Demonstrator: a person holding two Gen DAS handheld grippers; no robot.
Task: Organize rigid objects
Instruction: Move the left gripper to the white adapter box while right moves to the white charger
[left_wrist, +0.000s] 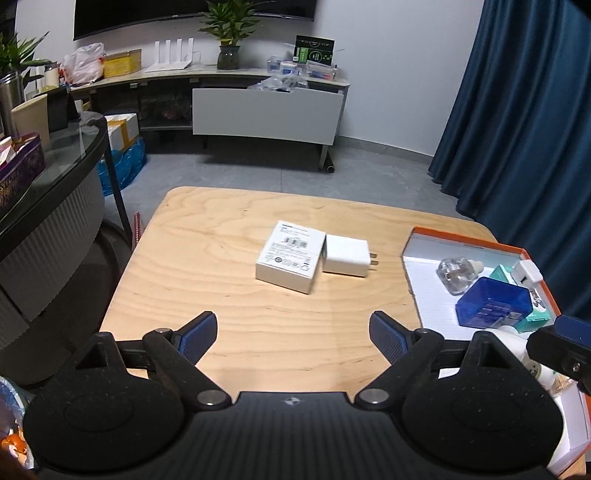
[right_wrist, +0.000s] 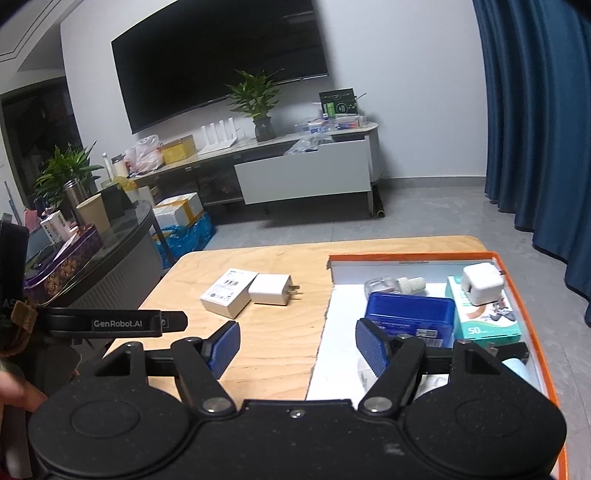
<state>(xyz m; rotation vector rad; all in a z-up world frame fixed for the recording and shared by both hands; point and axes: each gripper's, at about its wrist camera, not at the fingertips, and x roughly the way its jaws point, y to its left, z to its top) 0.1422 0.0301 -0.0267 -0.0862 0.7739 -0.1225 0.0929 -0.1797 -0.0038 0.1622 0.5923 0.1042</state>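
Both jaws wide, empty: left gripper (left_wrist: 291, 332), right gripper (right_wrist: 295, 343). Next grasp likely: white plug-in charger (left_wrist: 346, 258) at frame centre, then orange-rimmed cardboard tray (left_wrist: 461, 236).

Both wrist views look forward and down over the wooden table (left_wrist: 229, 295), sharing the orange-rimmed box (right_wrist: 524, 258); the right sits nearer.

White carton (left_wrist: 290, 256): flat on the wooden table, printed label face up. White charger (left_wrist: 345, 259): lying flat, touching the carton's right side, two prongs pointing right. Orange-rimmed tray (left_wrist: 467, 236): at the table's right edge, white inside. In the tray: clear glass bottle (left_wrist: 455, 274) with ribbed white cap, on its side; blue plastic case (left_wrist: 493, 302); teal box (right_wrist: 487, 319) lying flat with a small white cube plug (right_wrist: 480, 286) resting on it.
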